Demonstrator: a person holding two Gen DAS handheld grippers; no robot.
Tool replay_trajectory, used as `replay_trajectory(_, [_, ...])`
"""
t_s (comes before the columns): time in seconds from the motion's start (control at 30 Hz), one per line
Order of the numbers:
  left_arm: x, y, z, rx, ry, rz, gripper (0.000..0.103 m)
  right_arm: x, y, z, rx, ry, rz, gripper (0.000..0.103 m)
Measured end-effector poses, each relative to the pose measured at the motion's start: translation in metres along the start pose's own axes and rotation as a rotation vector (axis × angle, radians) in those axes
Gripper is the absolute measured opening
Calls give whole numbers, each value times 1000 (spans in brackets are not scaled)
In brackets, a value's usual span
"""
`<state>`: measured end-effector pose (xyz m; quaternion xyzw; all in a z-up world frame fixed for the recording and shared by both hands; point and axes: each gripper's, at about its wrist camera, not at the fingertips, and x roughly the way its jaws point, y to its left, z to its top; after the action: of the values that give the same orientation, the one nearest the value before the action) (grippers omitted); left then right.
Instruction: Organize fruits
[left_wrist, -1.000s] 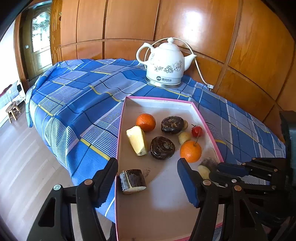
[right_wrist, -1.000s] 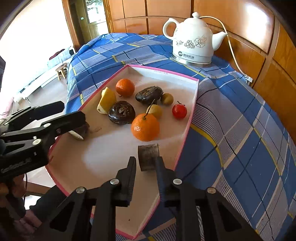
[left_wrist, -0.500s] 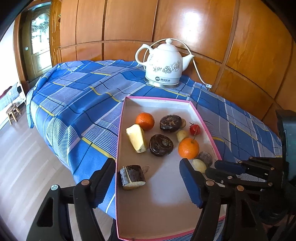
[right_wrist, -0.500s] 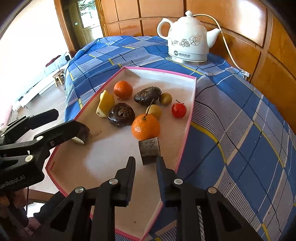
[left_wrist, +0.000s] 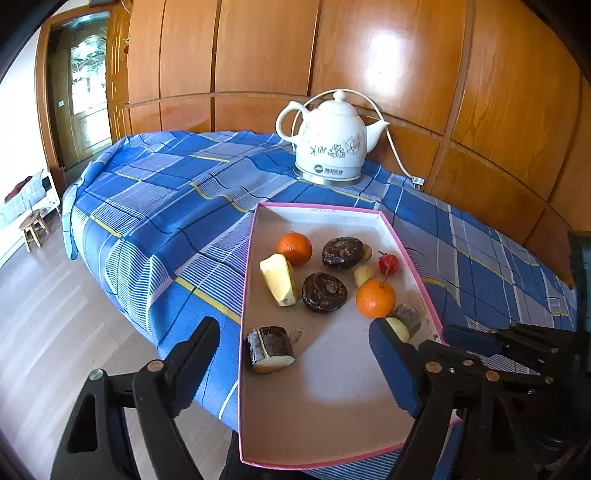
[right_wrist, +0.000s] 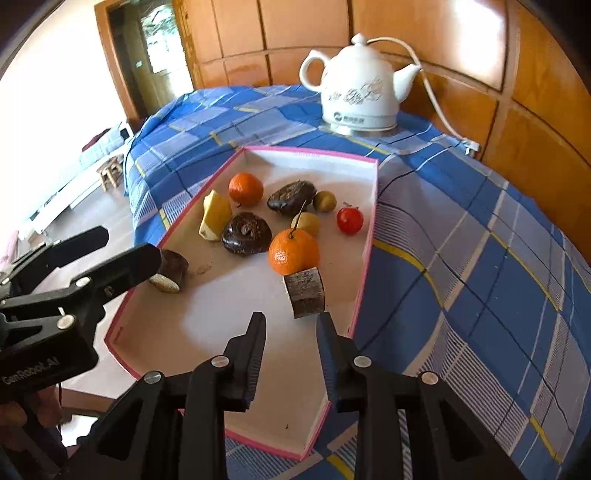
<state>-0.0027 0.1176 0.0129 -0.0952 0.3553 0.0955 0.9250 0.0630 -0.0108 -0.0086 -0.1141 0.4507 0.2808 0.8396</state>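
- Both empty: left gripper wide, dark cut piece between its tips; right gripper narrower, bark-skinned chunk just ahead.
- Likely between placements in the tray; next calls for closing on a piece.

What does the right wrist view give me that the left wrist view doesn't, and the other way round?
Right wrist only: the whole bark-covered chunk just ahead of the open right gripper, touching the stemmed orange.

Left wrist only: the pale cut face of the dark chunk between the wide-open left gripper's fingers; the right view half hides it.

Both: the pink-rimmed tray, the red fruit, the white kettle on the blue checked cloth.
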Motion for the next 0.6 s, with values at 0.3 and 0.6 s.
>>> replay_trajectory(0.3, [-17, -9, -11, 9, -48, 12, 103, -26, -6, -19, 125, -83, -157, 36])
replay_trajectory(0.6, [-25, -15, -13, 15, -82, 46, 103, -32, -4, -31, 125, -108, -224, 36])
